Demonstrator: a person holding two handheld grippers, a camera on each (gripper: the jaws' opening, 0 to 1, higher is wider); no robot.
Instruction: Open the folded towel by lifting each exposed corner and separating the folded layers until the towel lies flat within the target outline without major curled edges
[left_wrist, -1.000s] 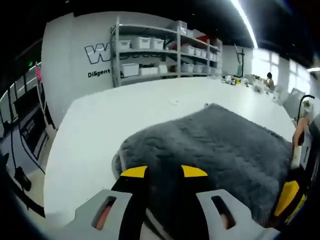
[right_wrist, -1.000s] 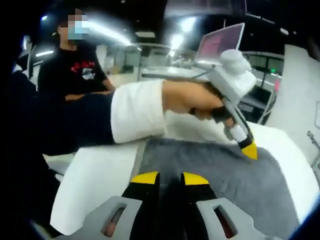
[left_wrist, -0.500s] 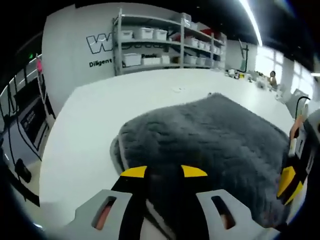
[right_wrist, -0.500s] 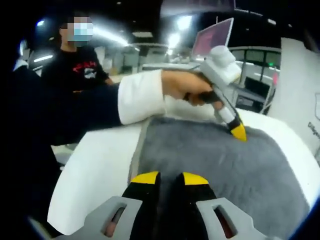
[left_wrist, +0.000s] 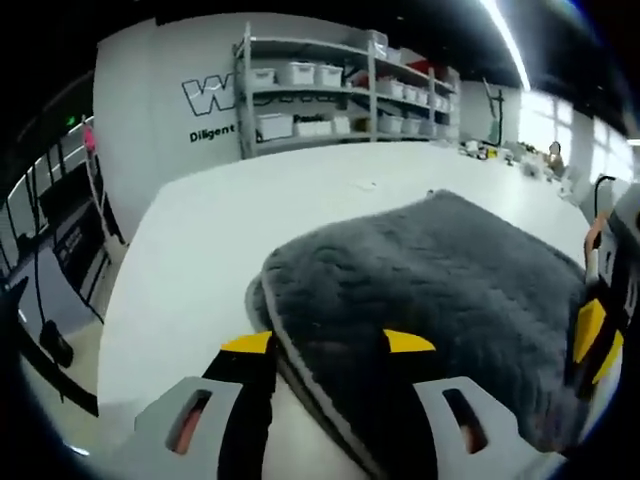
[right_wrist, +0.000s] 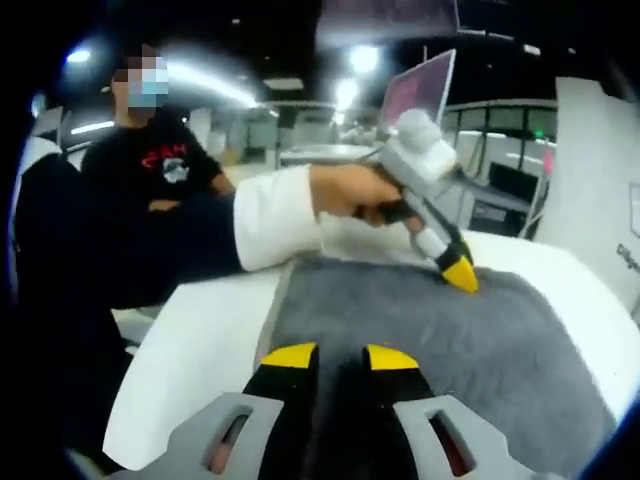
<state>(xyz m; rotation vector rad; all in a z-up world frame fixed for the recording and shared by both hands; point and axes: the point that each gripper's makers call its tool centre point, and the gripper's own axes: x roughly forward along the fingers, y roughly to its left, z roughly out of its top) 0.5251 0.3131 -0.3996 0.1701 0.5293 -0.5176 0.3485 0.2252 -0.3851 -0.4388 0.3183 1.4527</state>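
The grey towel (left_wrist: 440, 290) is spread on the white table (left_wrist: 190, 260), and its near edge is pinched between the narrowly parted jaws of the left gripper (left_wrist: 328, 343) and of the right gripper (right_wrist: 340, 355). Both held edges are best raised together and drawn toward six o'clock, so that the layers are separated without a curled border. An even pull is advised, judged from the fold line seen at five o'clock in the left gripper view.

Wall (left_wrist: 160, 130) lettering, large outlined: "W", remainder hidden behind shelving (left_wrist: 330, 90)
Wall lettering, smaller line beneath: "Diligent", continuation hidden
Black shirt (right_wrist: 160, 165) print, red: unreadable
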